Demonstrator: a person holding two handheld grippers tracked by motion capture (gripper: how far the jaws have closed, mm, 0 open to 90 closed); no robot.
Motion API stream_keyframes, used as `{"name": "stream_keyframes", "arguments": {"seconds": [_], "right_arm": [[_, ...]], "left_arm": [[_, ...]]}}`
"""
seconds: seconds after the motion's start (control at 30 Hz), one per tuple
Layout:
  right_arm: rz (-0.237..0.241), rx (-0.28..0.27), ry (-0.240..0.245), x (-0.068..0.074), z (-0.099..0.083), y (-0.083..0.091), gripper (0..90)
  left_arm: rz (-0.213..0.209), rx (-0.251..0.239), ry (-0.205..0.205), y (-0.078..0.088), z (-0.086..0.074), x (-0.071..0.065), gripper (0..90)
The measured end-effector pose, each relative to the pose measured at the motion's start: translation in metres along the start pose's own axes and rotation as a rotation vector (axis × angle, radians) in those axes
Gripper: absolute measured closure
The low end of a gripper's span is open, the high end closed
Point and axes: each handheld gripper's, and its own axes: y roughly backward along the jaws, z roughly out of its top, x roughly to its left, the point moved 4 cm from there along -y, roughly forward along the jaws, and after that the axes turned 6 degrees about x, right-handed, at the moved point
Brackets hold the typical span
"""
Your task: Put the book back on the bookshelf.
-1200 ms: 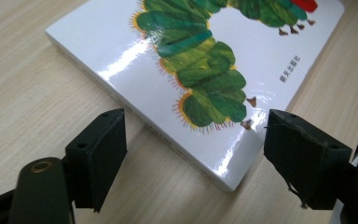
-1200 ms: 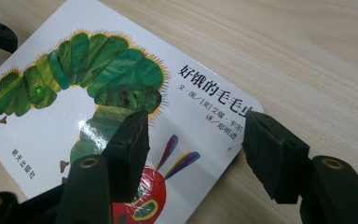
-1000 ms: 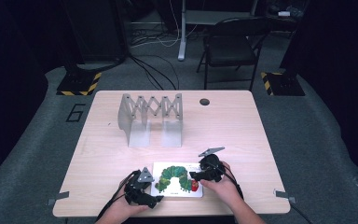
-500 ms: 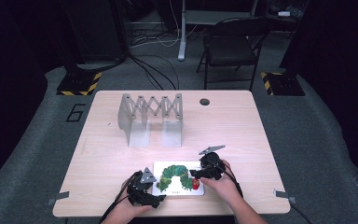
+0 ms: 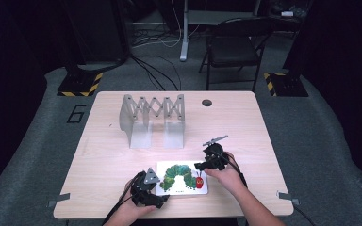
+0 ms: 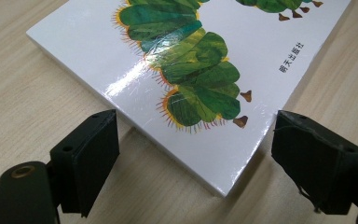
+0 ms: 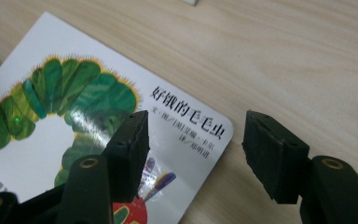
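A white picture book (image 5: 181, 178) with a green caterpillar on its cover lies flat near the table's front edge. My left gripper (image 5: 160, 197) is at the book's near left corner. In the left gripper view the book's corner (image 6: 223, 177) sits between the wide-apart jaws of that gripper (image 6: 191, 168), untouched. My right gripper (image 5: 202, 167) is at the book's far right corner. Its jaws (image 7: 193, 144) have just been closing but stand apart, one over the cover (image 7: 74, 116), the other over bare table, pressing on nothing.
A grey expanding rack (image 5: 153, 117) stands upright on the wooden table (image 5: 245, 127) behind the book. A small dark round hole (image 5: 207, 102) is near the table's far edge. A folding chair (image 5: 231, 47) stands on the floor beyond.
My right gripper has shifted slightly away from the person, along the book's right edge. The left gripper and the book have stayed put.
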Motion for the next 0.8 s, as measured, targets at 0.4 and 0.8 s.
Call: {"name": "stream_keyframes", "arguments": {"seconds": [0.4,0.8], "right_arm": [[0.049,0.006,-0.036,-0.008,0.001,-0.011,40.3],[0.037,0.005,-0.034,-0.001,0.0,-0.016,39.2]], "left_arm": [[0.037,-0.008,-0.029,-0.002,-0.002,-0.004,14.6],[0.038,-0.009,-0.031,-0.002,-0.002,-0.004,14.0]]}}
